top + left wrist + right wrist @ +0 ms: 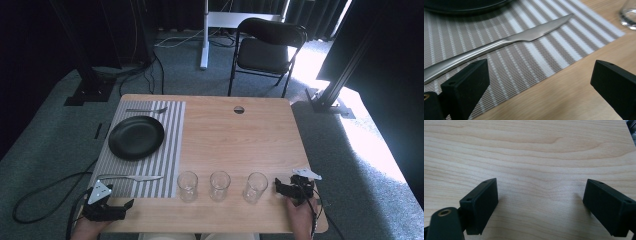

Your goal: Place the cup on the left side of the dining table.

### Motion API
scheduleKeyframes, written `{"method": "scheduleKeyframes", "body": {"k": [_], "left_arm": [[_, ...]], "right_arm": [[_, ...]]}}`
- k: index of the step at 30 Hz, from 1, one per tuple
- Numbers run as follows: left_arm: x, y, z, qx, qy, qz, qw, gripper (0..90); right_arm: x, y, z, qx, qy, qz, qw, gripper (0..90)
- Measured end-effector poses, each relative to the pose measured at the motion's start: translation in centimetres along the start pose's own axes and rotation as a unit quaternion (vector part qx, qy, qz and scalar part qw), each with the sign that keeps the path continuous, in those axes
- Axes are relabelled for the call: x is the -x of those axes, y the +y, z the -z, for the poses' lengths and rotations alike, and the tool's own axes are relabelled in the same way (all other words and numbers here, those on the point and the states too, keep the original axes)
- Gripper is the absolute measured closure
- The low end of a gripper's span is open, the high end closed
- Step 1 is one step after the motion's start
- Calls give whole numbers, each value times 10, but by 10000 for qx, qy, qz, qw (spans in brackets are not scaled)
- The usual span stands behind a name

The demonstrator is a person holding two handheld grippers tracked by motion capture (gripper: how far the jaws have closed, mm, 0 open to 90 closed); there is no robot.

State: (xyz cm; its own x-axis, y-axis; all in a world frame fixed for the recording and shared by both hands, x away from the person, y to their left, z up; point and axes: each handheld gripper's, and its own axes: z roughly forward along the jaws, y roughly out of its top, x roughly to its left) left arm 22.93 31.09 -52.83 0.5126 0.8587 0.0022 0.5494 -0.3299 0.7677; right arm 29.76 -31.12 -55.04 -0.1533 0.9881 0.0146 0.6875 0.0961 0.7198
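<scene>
Left gripper (125, 205) at the near left corner of the tabletop (235, 135), jaws wide apart, nothing between them. In the left gripper view the jaws straddle the near edge of the striped placemat (529, 52), low over the wood. Just beyond them lies the knife (499, 45), flat on the mat along its near edge, blade toward the glasses, handle running off toward the table's left edge. Not touched yet.

Right gripper (280, 186) at the near right corner, also spread wide and empty; the right gripper view has bare wood between its jaws. It sits just beside the rightmost glass (255, 187).

Farther out: three clear glasses in a row along the near edge, the leftmost glass (187, 186) just off the mat's near right corner, the middle glass (219, 185) between. Black plate (136, 137) on the mat's middle, fork (146, 109) along the mat's far edge.

Risks, as I judge them: the knife is thin and lies flat, so jaws closing from above could skate off the metal or snag the woven mat and drag it, shifting plate and fork. A sideways push could send the blade toward the leftmost glass. On the right, a careless swing could tip the rightmost glass, which is tall, light and close.
</scene>
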Motion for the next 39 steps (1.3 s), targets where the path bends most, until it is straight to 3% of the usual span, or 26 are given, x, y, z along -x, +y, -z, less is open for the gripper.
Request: {"method": "scheduleKeyframes", "body": {"k": [4, 17, 30, 39], "left_arm": [[4, 2, 0, 41, -134, -79, 9999, 26], [19, 7, -1, 90, -283, -332, 9990, 26], [45, 19, -3, 152, -562, -709, 9958, 27], [58, 26, -2, 252, -813, -812, 9931, 27]], "right_arm": [[0, 0, 0, 0, -1, -1, 10000, 121], [0, 0, 0, -2, 1, 0, 10000, 121], [0, 0, 0, 0, 1, -1, 10000, 121], [0, 0, 0, -1, 1, -1, 10000, 121]]}}
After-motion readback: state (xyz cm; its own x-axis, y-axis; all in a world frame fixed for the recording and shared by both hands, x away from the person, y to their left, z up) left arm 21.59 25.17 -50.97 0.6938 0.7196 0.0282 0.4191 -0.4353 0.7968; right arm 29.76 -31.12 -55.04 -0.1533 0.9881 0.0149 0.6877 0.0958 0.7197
